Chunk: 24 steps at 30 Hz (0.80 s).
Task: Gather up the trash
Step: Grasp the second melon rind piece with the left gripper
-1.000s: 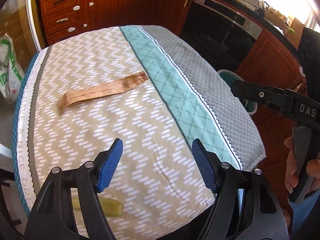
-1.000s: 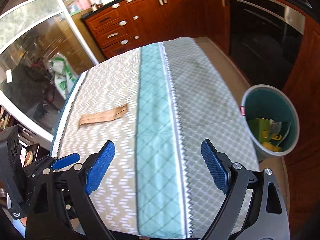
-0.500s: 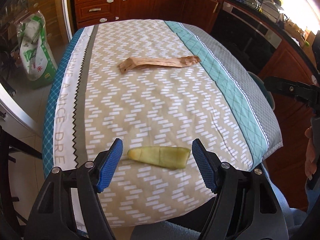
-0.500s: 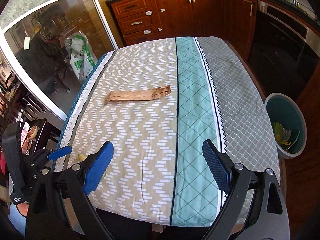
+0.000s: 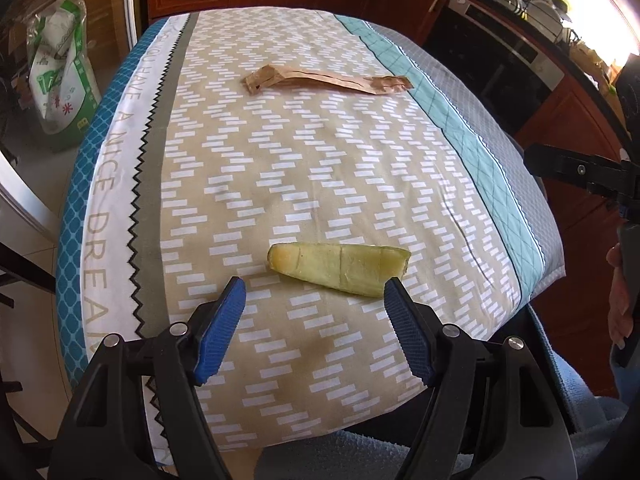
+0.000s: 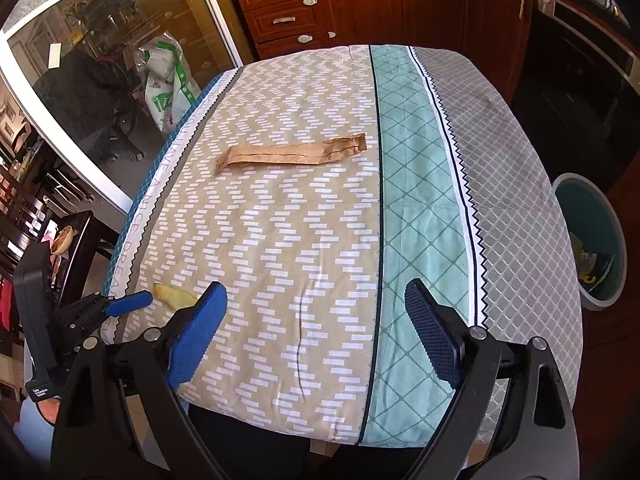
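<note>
A yellow-green peel [image 5: 340,268] lies on the patterned tablecloth [image 5: 304,160] near the table's near edge. My left gripper [image 5: 316,292] hovers open just short of it, blue pads on either side, nothing between them. A brown paper strip [image 5: 328,80] lies flat farther back. In the right wrist view the peel [image 6: 174,295] shows at the lower left beside the left gripper's blue fingertip [image 6: 130,302], and the paper strip [image 6: 292,152] lies mid-table. My right gripper [image 6: 316,300] is open and empty over the near edge. A teal bin [image 6: 596,240] with trash stands on the floor at the right.
Wooden cabinets [image 6: 360,4] and a dark oven [image 6: 580,80] line the back. A green-and-white bag [image 6: 166,84] sits on the floor by a glass door at the left. A person's hand [image 5: 620,304] on the right gripper's handle shows at the right edge.
The left gripper swung left and came down toward the peel, which now lies just ahead of its pads. The right gripper shifted left too, so the bin slid toward the right edge.
</note>
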Motion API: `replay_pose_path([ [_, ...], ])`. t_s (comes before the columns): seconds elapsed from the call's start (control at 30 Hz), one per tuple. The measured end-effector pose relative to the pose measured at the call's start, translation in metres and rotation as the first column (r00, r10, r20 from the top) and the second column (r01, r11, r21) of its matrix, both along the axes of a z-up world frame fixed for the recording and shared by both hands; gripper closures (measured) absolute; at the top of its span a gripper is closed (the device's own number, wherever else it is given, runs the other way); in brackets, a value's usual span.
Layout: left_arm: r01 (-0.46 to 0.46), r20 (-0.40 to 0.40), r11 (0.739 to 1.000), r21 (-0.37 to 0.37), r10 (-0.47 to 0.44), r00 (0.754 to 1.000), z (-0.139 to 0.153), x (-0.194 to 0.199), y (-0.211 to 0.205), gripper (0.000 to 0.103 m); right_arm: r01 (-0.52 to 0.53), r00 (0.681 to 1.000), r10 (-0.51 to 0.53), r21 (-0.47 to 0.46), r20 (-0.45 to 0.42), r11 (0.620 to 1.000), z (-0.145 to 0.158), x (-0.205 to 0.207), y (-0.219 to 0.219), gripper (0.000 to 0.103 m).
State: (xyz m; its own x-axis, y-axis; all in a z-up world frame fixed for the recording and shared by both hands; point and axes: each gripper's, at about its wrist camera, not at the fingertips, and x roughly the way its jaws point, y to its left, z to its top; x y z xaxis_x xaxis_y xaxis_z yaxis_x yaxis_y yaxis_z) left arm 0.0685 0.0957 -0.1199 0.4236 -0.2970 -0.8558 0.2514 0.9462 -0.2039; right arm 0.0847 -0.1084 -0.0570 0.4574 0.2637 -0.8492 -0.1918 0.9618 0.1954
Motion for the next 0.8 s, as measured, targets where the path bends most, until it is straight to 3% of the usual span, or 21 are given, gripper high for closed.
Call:
replay_pose_path([
  [0.17,0.001,0.011,1.000,-0.016,-0.001,1.000,-0.001,0.001,-0.002,0.030,-0.006,1.000,0.006,0.009,-0.019,1.000,-0.007,0.000,0.001,0.017],
  [0.3,0.026,0.013,0.996,-0.085,-0.025,1.000,0.000,0.001,-0.005,0.031,-0.023,0.999,0.024,0.024,-0.032,0.999,-0.013,0.000,0.004,0.017],
  [0.37,0.044,0.018,0.994,-0.095,-0.043,0.999,0.000,0.000,-0.009,0.036,-0.019,0.999,0.020,0.033,-0.037,0.999,-0.016,0.001,0.003,0.017],
  [0.8,0.070,0.041,0.997,-0.040,-0.068,0.997,-0.001,0.018,-0.044,0.040,0.024,0.998,-0.018,0.089,-0.068,0.996,-0.030,0.004,-0.015,0.017],
])
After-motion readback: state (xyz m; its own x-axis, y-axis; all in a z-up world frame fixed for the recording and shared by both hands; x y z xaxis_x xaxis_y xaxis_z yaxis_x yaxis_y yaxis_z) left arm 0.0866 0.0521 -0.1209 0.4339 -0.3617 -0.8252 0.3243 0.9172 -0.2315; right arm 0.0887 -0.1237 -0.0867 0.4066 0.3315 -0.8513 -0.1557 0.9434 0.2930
